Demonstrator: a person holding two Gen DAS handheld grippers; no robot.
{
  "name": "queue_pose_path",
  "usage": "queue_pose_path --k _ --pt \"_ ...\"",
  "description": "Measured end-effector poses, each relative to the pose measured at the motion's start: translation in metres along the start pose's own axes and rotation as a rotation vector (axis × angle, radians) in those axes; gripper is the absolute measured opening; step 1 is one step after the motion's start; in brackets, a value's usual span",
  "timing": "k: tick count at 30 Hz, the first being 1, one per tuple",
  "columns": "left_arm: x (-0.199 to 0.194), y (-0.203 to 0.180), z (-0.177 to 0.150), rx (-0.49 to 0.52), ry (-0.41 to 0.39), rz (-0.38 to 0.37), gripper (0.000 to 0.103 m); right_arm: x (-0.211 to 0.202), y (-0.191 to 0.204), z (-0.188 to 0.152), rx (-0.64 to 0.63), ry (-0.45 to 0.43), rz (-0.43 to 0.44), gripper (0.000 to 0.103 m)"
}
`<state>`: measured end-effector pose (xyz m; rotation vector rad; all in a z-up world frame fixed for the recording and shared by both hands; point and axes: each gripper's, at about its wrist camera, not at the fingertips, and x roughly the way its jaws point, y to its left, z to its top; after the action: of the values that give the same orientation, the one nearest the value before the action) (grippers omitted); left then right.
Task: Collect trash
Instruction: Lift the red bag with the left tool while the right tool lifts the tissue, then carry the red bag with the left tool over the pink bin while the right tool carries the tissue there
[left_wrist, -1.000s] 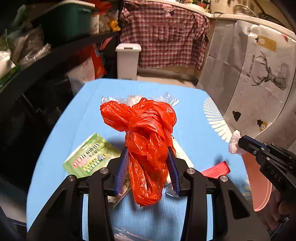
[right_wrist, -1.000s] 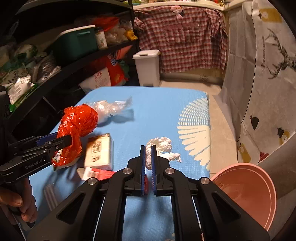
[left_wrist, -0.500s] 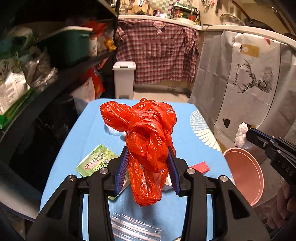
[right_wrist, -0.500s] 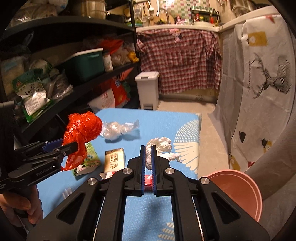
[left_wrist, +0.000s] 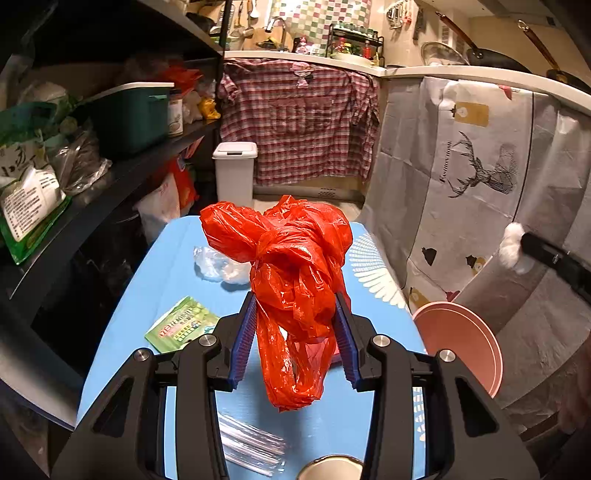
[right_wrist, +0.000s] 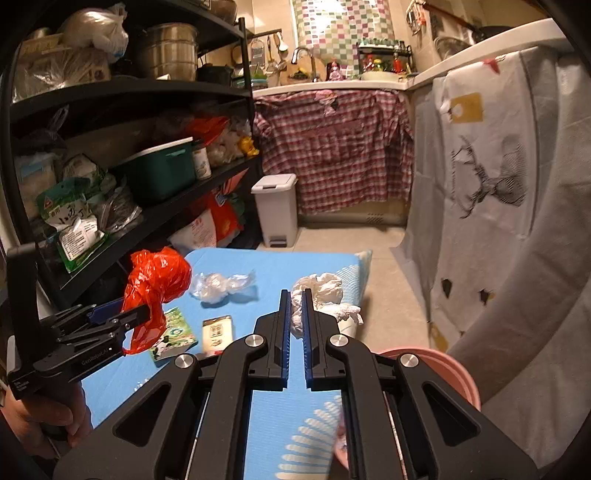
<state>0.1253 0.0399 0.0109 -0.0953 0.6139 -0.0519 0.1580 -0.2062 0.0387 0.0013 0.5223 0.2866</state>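
My left gripper (left_wrist: 294, 325) is shut on a crumpled red plastic bag (left_wrist: 291, 266) and holds it well above the blue table (left_wrist: 170, 266). The bag also shows in the right wrist view (right_wrist: 155, 284). My right gripper (right_wrist: 295, 306) is shut on a white crumpled tissue (right_wrist: 321, 291), lifted above the table; the tissue also shows in the left wrist view (left_wrist: 513, 247). A pink bin (left_wrist: 461, 343) stands beside the table's right edge, below the right gripper, and also shows in the right wrist view (right_wrist: 447, 365).
On the table lie a clear plastic wrapper (left_wrist: 218, 266), a green snack packet (left_wrist: 181, 325), a small beige packet (right_wrist: 218, 332) and a clear ribbed wrapper (left_wrist: 251, 446). A black shelf (left_wrist: 122, 173) runs along the left. A white pedal bin (left_wrist: 234, 170) stands beyond the table.
Both grippers have risen higher above the table with the red bag and the tissue still held. The right gripper has moved to the right, over the pink bin's side.
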Motion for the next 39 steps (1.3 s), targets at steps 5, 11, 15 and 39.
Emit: queue_pose_path --k 5,11,15,39 --pt "0.001 -0.011 0.002 0.014 -0.004 -0.017 0.040 -0.009 -0.027 -0.001 0.023 -0.016 -0.057 0.006" --pt "0.006 -0.026 0.001 0.024 0.003 -0.045 0.040 -0.001 -0.060 -0.020 0.065 0.011 -0.119 0.006" --pt "0.011 -0.041 0.001 0.042 0.009 -0.076 0.040 0.004 -0.076 -0.027 0.081 0.023 -0.156 0.006" --pt "0.038 -0.153 -0.012 0.181 0.042 -0.300 0.040 0.004 -0.121 -0.044 0.181 0.076 -0.185 0.007"
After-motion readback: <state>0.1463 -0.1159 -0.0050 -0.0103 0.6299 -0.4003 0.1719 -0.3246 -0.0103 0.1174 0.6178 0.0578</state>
